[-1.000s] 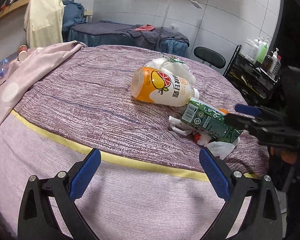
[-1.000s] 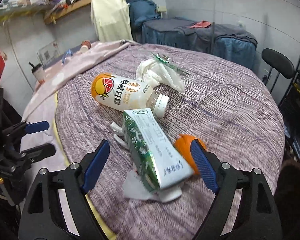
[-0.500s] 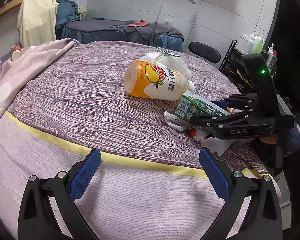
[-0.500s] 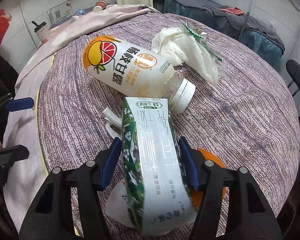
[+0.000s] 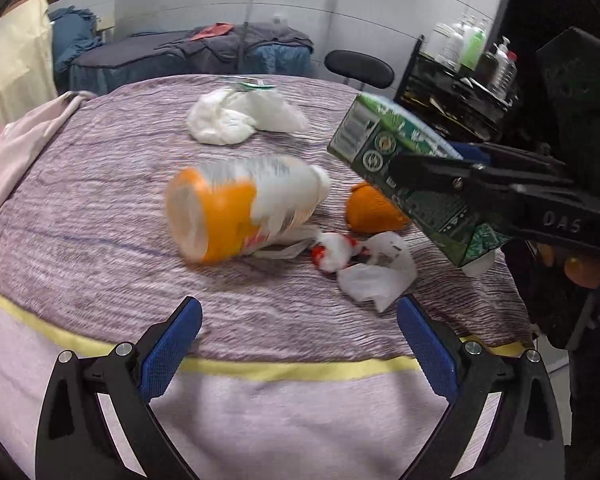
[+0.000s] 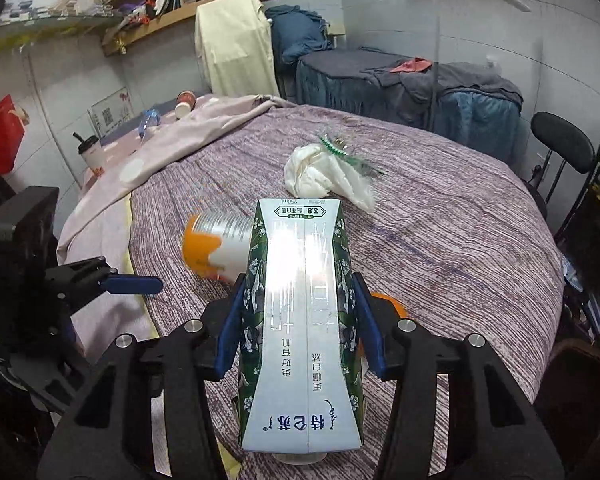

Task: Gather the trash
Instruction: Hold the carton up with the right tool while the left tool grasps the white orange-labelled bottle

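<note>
- Right hand-held gripper [image 6: 300, 344]: blue pads clamped on both sides of the milk carton [image 6: 300, 320], jaws closing the last bit. A second ago they stood wide around it.
- Carton now lifted clear of the bed [image 5: 100, 184]; it was lying on the cover beside the bottle. In the left wrist view it hangs tilted in the air, above the orange scrap [image 5: 374, 210].
- Bottle [image 5: 240, 208] has rolled: label was up earlier, now the bottom faces the left camera and it is motion-blurred. Probably nudged during the lift.
- Meaning: first piece of trash is picked, next it needs a bin; none visible in either view.
- Left hand-held gripper [image 5: 298, 350]: released, jaws wide, nothing between them, hovering at the near edge of the bed.
- Carton look: green printed sides, white glossy top face with glare, pinched in where the pads press, so likely empty and soft.
- Still on the bed: bottle, white crumpled bag [image 5: 240, 118], tissue wad with red marks [image 5: 336, 250], clear wrapper [image 5: 380, 276], orange scrap.
</note>
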The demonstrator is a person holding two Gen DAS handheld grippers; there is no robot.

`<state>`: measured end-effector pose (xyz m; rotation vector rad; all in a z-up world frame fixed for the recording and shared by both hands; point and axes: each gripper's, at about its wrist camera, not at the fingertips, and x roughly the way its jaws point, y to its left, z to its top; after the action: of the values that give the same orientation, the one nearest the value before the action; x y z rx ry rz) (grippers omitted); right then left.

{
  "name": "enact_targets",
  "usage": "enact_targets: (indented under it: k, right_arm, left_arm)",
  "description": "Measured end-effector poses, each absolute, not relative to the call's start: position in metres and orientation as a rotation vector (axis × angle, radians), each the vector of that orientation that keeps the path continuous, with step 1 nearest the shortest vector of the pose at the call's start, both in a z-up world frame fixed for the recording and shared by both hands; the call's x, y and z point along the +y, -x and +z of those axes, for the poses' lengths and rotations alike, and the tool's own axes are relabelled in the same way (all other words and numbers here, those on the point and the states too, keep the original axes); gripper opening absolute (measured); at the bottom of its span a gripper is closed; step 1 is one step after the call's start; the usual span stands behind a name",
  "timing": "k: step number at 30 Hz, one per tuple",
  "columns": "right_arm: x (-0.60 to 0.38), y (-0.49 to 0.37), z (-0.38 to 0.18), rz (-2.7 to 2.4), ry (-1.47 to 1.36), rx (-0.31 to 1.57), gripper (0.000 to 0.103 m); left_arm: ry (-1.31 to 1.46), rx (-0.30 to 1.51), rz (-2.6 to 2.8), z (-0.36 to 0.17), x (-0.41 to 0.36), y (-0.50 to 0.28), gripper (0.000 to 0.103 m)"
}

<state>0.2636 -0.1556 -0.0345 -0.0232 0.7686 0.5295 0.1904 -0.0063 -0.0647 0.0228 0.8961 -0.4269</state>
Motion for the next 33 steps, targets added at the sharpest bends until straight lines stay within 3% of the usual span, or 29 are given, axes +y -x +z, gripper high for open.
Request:
enact_targets:
  k: [16,26,28,30,33]
  right_arm:
    - [-0.229,-0.194,-0.031,0.417,-0.155,0.715,0.051]
    - [-0.248,-0.167,-0.035,0.393,-0.230,0.705,0.051]
    - [-0.252,-0.162,-0.037,0.387,-0.244,0.710,0.051]
    - [-0.256,-0.160,-0.041,0.382,-0.256,0.715,0.051]
    - [-0.263,-0.156,-0.045,0.369,-0.272,0.717,0.051]
  left_arm:
    - [-0.316,0.827,-0.426,-0.025,-0.026,-0.237,0.092]
    - [-0.767,1.015,-0.453,-0.081,-0.078,-0.292,0.092]
    - [-0.787,1.060,-0.462,-0.094,-0.084,-0.300,0.089]
    - [-0.821,1.090,-0.462,-0.107,-0.089,-0.303,0.078]
    - [-0.830,1.072,-0.460,-0.111,-0.091,-0.300,0.074]
